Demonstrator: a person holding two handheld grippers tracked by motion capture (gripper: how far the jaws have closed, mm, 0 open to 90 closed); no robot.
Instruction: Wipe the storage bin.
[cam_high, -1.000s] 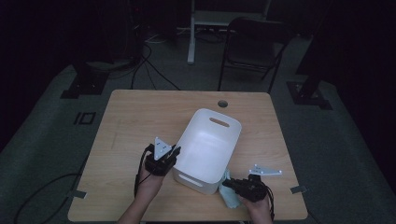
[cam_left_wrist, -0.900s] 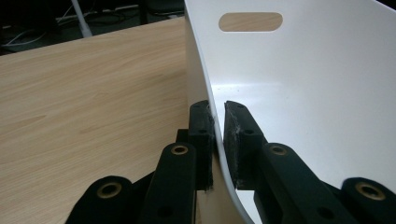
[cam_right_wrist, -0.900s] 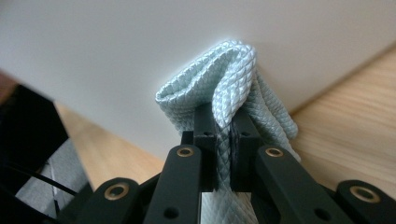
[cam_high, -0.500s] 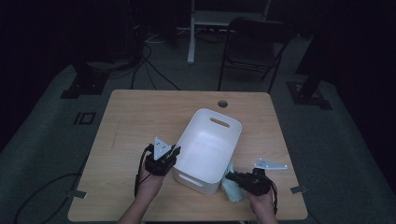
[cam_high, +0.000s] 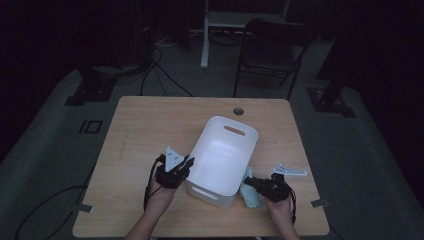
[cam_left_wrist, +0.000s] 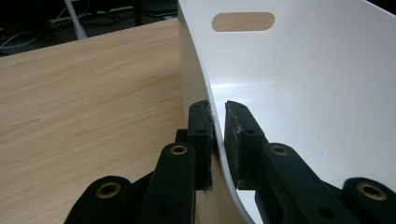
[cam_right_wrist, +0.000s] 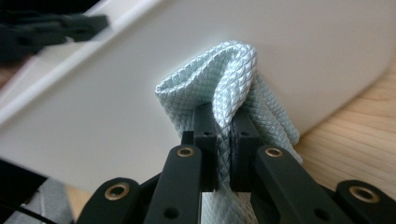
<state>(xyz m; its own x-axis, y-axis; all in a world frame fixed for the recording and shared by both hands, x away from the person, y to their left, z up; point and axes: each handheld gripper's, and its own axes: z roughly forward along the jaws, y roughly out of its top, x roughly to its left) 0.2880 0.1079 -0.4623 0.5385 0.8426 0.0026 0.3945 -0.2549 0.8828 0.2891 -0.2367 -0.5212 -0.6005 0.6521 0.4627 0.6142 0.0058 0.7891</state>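
A white plastic bin (cam_high: 222, 160) with a handle slot stands on the wooden table (cam_high: 150, 130). My left gripper (cam_high: 186, 165) is shut on the bin's left wall (cam_left_wrist: 219, 130), one jaw inside and one outside. My right gripper (cam_high: 248, 183) is shut on a pale blue quilted cloth (cam_right_wrist: 229, 79), pinched in a fold between the jaws and held against the bin's outer right side (cam_right_wrist: 299, 51). In the high view the cloth (cam_high: 250, 197) hangs beside the bin's near right corner.
A round cable hole (cam_high: 238, 110) lies in the table's far edge. A dark folding chair (cam_high: 272, 50) and a white stand (cam_high: 205, 35) are beyond the table. Cables trail on the floor at the left.
My right gripper has moved with the cloth a little toward the bin and up. The left gripper and the bin have stayed in place.
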